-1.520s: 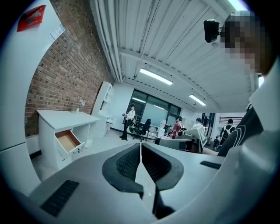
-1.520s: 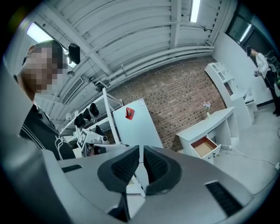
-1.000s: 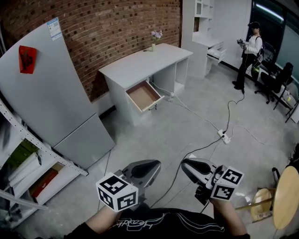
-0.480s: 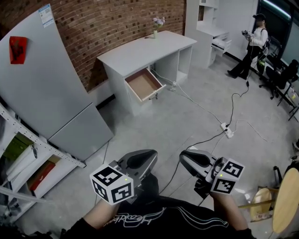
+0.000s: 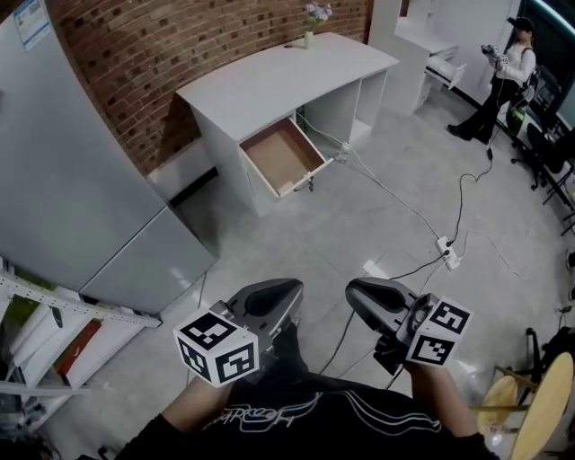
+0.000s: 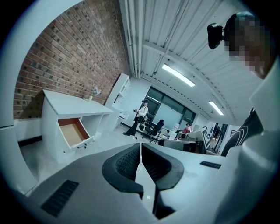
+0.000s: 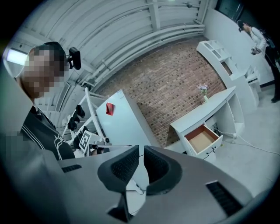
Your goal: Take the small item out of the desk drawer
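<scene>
The white desk (image 5: 278,76) stands against the brick wall, several steps ahead of me. Its drawer (image 5: 280,154) is pulled open, and its brown inside looks bare from here; I see no small item in it. My left gripper (image 5: 274,296) and right gripper (image 5: 368,295) are held side by side low over the floor, far short of the desk. Both are shut with nothing between the pads. The open drawer (image 6: 72,132) appears small at the left of the left gripper view, beyond the shut left gripper (image 6: 141,151). The drawer (image 7: 202,139) also shows at the right of the right gripper view, past the right gripper (image 7: 141,153).
A grey fridge (image 5: 81,180) leans at the left, with a metal shelf rack (image 5: 54,332) beside it. A cable with a power strip (image 5: 446,252) crosses the floor at the right. A person (image 5: 503,76) stands at the far right. A flower vase (image 5: 310,22) sits on the desk.
The desk and open drawer have come closer and lower in the head view as I move toward them. Both grippers stay shut, in the same place relative to my body.
</scene>
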Motion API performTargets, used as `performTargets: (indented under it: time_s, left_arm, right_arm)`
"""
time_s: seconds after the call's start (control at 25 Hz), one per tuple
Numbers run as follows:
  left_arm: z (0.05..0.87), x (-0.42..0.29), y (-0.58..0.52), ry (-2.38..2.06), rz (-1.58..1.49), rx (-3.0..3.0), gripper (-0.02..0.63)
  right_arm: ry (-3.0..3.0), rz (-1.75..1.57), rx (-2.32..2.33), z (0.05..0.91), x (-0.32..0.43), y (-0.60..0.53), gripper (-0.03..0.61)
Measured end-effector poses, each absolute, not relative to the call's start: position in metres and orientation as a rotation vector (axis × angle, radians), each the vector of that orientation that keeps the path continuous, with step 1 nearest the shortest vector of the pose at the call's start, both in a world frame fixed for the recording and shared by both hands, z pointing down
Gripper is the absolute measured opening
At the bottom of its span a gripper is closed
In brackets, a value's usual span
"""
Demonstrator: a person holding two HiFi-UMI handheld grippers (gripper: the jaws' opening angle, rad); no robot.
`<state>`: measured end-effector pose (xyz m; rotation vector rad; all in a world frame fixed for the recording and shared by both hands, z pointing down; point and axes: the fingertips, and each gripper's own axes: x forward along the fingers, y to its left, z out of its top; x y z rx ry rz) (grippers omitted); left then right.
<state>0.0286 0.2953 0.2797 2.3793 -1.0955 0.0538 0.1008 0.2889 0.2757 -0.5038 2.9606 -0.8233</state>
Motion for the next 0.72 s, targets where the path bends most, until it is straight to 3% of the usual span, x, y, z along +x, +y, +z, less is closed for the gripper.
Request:
performTargets:
  time_s: [0.4, 0.72]
  left_arm:
    - [0.314, -0.084, 0.023, -1.003, 0.17, 2.3, 0.029]
    - [0.387, -0.132, -0.081, -1.006, 0.301, 2.255, 0.031]
  right_arm:
    - [2.913, -0.964, -0.592, 0.29, -0.018, 0.019, 0.061]
    - [2.893, -1.038, -0.679, 0.346, -0.057, -0.066, 0.061]
